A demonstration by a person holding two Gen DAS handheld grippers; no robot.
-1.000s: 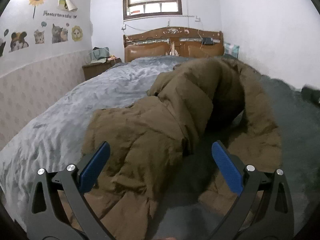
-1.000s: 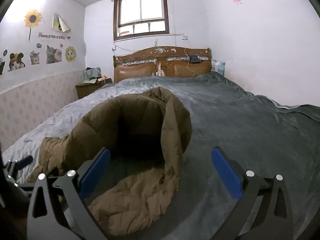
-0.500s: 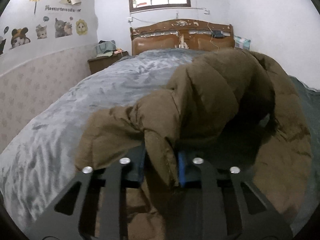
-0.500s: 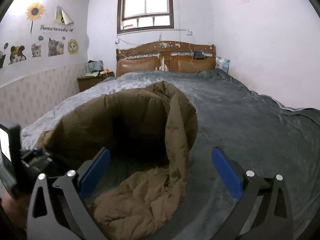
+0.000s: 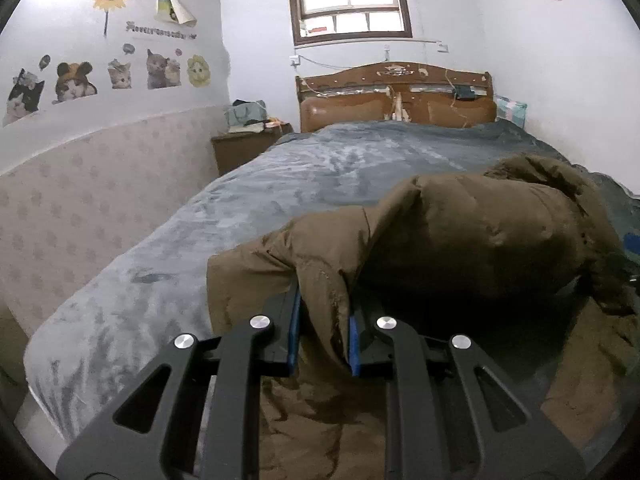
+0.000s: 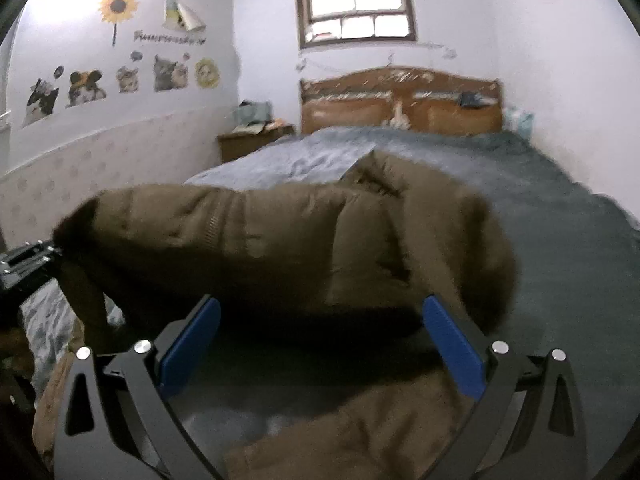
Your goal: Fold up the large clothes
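Two views show one big brown puffy coat (image 5: pixel 472 236) on a bed with a soft grey blanket (image 5: pixel 280 200).

From the left wrist, the left gripper (image 5: pixel 323 330) has a fold of the coat between its blue pads (image 5: pixel 295 332). The jaws are closing, and the pads press on the cloth from both sides. I think the fold is pinched here so this edge can be lifted and pulled across. The rest of the coat bulges up in a round hump behind the fold, because it hangs from that pinch and is not flat yet.

From the right wrist, the right gripper (image 6: pixel 320 340) stands wide apart, with nothing between its blue pads (image 6: pixel 454 350). It sits low, just in front of the raised coat (image 6: pixel 280 240), and more brown cloth lies below it. I think it is there to take hold of another edge. This view is blurry, so small things are hard to tell.

Folding looks only just begun: the coat is bunched, not neat.
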